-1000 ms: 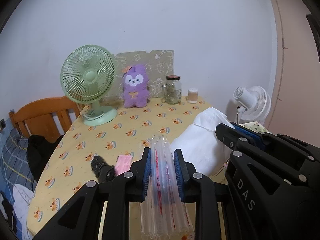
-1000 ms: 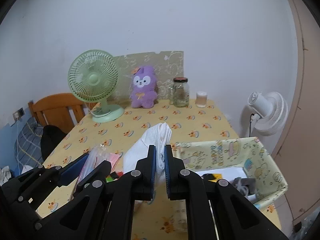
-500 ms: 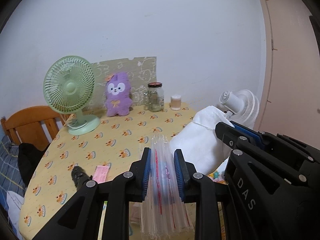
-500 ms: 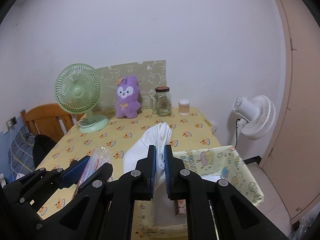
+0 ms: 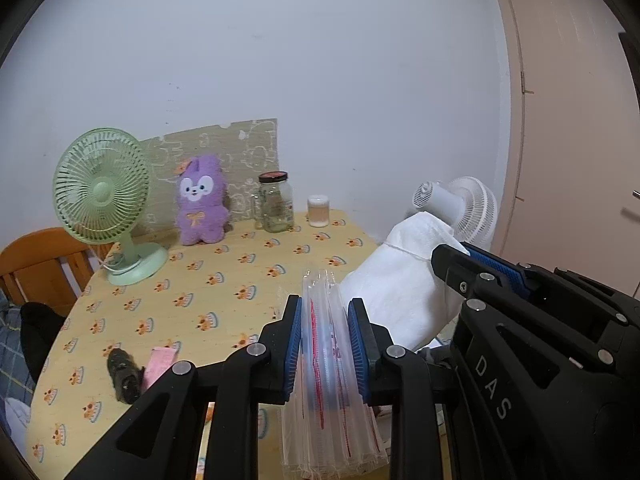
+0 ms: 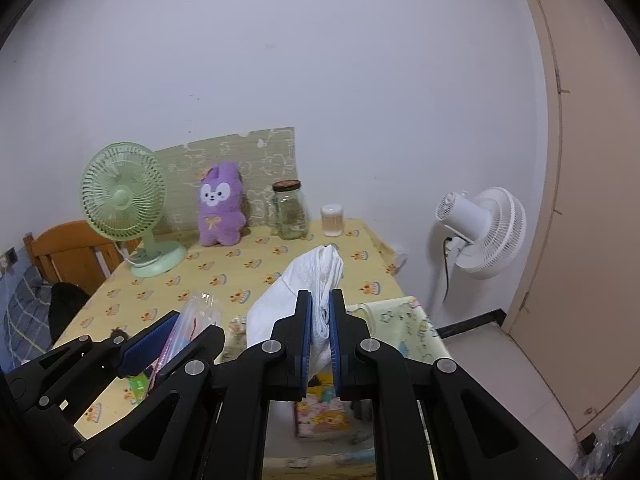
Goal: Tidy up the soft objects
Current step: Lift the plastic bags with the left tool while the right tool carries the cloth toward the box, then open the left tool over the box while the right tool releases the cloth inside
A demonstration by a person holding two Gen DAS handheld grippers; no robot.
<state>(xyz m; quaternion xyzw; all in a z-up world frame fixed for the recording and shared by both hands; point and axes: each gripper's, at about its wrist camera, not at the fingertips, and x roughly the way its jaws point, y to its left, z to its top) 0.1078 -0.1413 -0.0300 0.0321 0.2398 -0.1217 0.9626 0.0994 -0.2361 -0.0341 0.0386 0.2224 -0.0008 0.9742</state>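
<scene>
My left gripper (image 5: 324,312) is shut on a stack of clear plastic bags (image 5: 328,392) with red seal lines, held above the table's near right edge. My right gripper (image 6: 320,308) is shut on a folded white cloth (image 6: 296,292), which hangs over the yellow patterned storage box (image 6: 404,320) standing off the table's right side. In the left wrist view the white cloth (image 5: 400,292) and the right gripper's blue pad (image 5: 496,268) show at the right. In the right wrist view the left gripper (image 6: 176,332) and its bags (image 6: 192,320) show at the left.
On the yellow tablecloth (image 5: 192,292) stand a green desk fan (image 5: 104,200), a purple plush toy (image 5: 200,200), a glass jar (image 5: 276,204) and a small cup (image 5: 318,210). A dark object (image 5: 124,372) and pink packet (image 5: 158,364) lie near the front. A white fan (image 6: 480,232) stands right; a wooden chair (image 6: 72,252) left.
Both grippers have swung to the right together, each still holding its load; the table scene slid left and the white fan, door and floor came further into view.
</scene>
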